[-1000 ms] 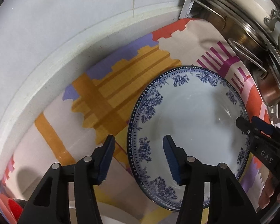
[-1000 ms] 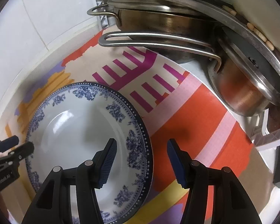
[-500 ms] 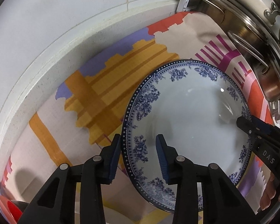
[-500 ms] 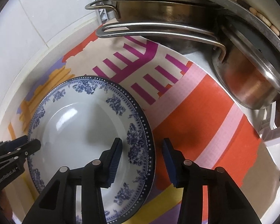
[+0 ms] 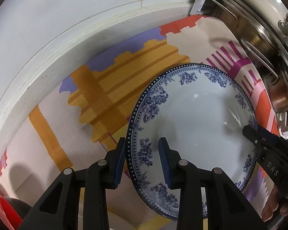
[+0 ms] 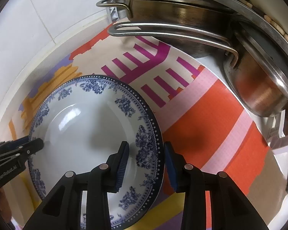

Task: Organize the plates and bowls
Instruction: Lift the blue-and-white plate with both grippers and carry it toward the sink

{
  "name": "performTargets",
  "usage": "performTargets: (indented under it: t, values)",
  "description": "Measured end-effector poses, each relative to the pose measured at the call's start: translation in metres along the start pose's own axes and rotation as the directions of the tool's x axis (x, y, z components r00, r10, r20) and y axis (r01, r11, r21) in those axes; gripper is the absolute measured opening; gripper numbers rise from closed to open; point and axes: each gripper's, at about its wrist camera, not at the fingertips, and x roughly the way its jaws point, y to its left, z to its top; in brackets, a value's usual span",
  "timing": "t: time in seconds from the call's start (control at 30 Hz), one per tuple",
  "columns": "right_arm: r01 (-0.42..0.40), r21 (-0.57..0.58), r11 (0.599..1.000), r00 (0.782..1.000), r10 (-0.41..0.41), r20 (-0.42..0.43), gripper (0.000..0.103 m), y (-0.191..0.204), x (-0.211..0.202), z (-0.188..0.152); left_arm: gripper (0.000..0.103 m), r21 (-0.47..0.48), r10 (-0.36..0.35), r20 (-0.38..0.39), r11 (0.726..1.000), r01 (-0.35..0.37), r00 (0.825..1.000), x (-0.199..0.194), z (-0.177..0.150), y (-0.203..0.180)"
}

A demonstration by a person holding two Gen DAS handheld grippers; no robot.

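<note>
A white plate with a blue floral rim [image 5: 197, 118] lies on a colourful mat; it also shows in the right wrist view [image 6: 86, 126]. My left gripper [image 5: 142, 161] straddles the plate's left rim, one finger outside and one over the plate, jaws narrowed around the rim. My right gripper [image 6: 146, 164] straddles the opposite rim the same way. Each gripper shows in the other's view: the right one [image 5: 259, 140] and the left one [image 6: 26, 145].
The patterned mat [image 6: 211, 115] covers the counter by a white tiled wall [image 5: 67, 19]. Steel pots and pans [image 6: 192, 19] sit in a rack at the right. A red object [image 5: 3, 209] and a white dish edge [image 5: 121, 220] lie near the bottom left.
Both grippers have narrowed their jaws around opposite rims of the plate and moved in closer. The plate looks slightly raised off the mat.
</note>
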Motion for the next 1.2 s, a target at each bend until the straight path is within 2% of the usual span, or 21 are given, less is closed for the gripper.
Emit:
performTargets:
  t: [0.3, 0.67, 0.93, 1.2]
  values:
    - [-0.002, 0.006, 1.0, 1.0, 0.002, 0.006, 0.037, 0.0, -0.005, 0.003, 0.033, -0.017, 0.001, 0.025, 1.0, -0.001, 1.0, -0.011, 0.001, 0.0]
    - [-0.01, -0.002, 1.0, 0.998, 0.011, 0.061, 0.037, 0.002, -0.048, -0.002, 0.033, -0.041, 0.009, 0.106, 0.999, -0.004, 0.994, -0.054, -0.017, 0.005]
    - [-0.048, -0.016, 0.999, 0.991, 0.05, 0.121, 0.037, 0.014, -0.092, -0.018, 0.033, -0.076, 0.047, 0.208, 0.997, -0.032, 0.977, -0.104, -0.045, 0.013]
    - [-0.066, -0.044, 0.997, 0.984, 0.072, 0.163, 0.037, 0.04, -0.127, -0.038, 0.033, -0.138, 0.067, 0.26, 0.99, -0.032, 0.963, -0.141, -0.089, 0.027]
